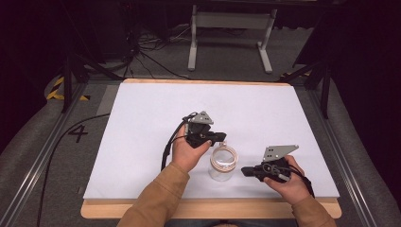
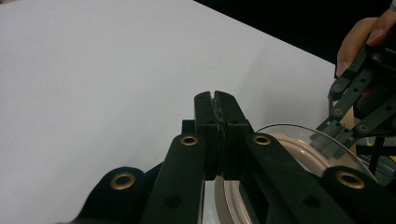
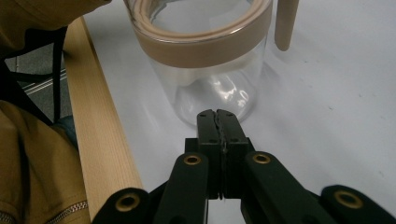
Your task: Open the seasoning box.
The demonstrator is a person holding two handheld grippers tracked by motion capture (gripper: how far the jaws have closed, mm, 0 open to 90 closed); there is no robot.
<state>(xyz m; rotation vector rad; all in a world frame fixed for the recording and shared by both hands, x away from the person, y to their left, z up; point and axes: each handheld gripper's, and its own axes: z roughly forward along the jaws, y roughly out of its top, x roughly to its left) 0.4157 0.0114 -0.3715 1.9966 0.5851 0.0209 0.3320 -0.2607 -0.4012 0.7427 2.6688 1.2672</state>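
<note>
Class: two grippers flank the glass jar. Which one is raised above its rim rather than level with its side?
The left gripper, over the jar's rim; the right gripper points at its side.

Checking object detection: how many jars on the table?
1. A clear glass jar with a tan band at its rim stands near the table's front edge, between the left gripper and the right gripper. Nothing seems hidden.

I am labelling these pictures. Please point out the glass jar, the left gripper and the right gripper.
glass jar (image 1: 222, 164): high view, on its clear wall.
left gripper (image 1: 222, 137): high view, at its closed jaw tips.
right gripper (image 3: 217, 116): right gripper view, at its closed jaw tips.
</note>
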